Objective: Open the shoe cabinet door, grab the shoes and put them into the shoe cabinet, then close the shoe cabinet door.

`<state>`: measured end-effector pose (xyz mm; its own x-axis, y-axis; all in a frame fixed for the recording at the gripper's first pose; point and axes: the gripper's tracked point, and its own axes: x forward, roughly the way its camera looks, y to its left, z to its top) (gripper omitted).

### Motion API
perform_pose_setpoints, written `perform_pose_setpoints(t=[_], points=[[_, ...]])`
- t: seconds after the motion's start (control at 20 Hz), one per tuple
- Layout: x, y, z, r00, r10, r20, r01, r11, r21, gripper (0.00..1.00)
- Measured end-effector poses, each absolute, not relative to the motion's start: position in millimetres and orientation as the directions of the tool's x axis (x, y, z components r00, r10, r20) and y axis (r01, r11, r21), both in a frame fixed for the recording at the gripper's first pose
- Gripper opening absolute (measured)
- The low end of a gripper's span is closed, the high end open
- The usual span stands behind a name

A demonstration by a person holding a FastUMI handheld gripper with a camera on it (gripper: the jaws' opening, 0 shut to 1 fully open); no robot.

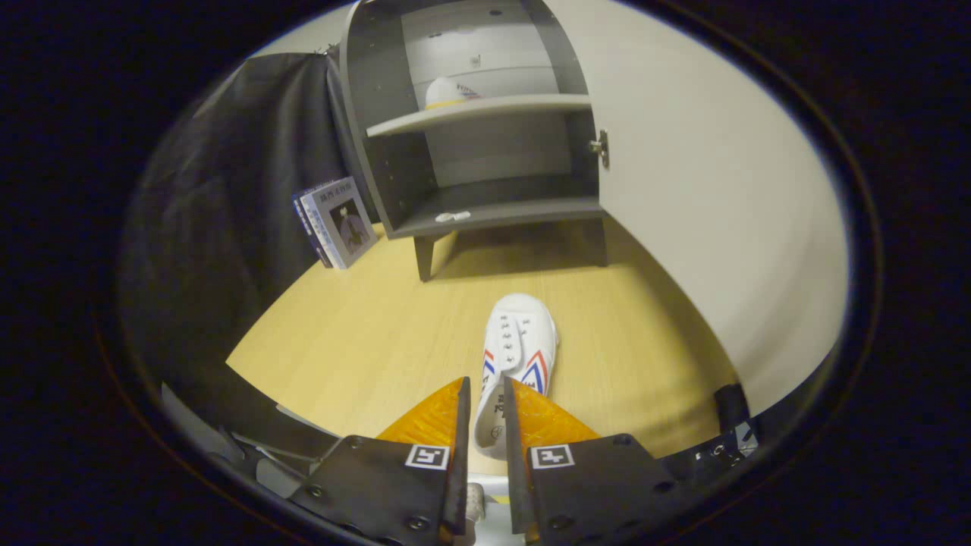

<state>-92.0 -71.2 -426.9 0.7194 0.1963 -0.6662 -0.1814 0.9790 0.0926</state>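
Gripper view: fingers [485,398] nearly closed, clamped on white shoe's [520,356] heel, toe beyond them; open shoe cabinet [470,121] held second shoe [447,92] on upper shelf.

Warm, fairly bright light falls from above on the wooden tabletop [364,334], which shows a soft sheen. The shoe cabinet [470,121] casts a shadow beneath itself, and its lower compartment is dim. Fisheye distortion bows the cabinet door [705,189] and straight edges. Focus is crisp centrally; the dark cloth [220,189] loses detail
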Motion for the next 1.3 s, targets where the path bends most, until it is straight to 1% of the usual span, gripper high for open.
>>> perform_pose_setpoints(t=[0.2,0.55,0.95,1.1,1.3], points=[[-93,-67,-455,0.696,0.198,-0.690,-0.179,0.979,0.100,0.25],[-74,-55,-483,0.697,0.193,-0.690,-0.183,0.979,0.090,0.22],[-46,-53,-499,0.781,0.132,-0.610,-0.126,0.991,0.053,0.22],[-31,-47,-504,0.803,0.126,-0.583,-0.133,0.991,0.031,0.22],[-21,-47,-507,0.825,0.073,-0.560,-0.140,0.987,-0.077,0.21]])
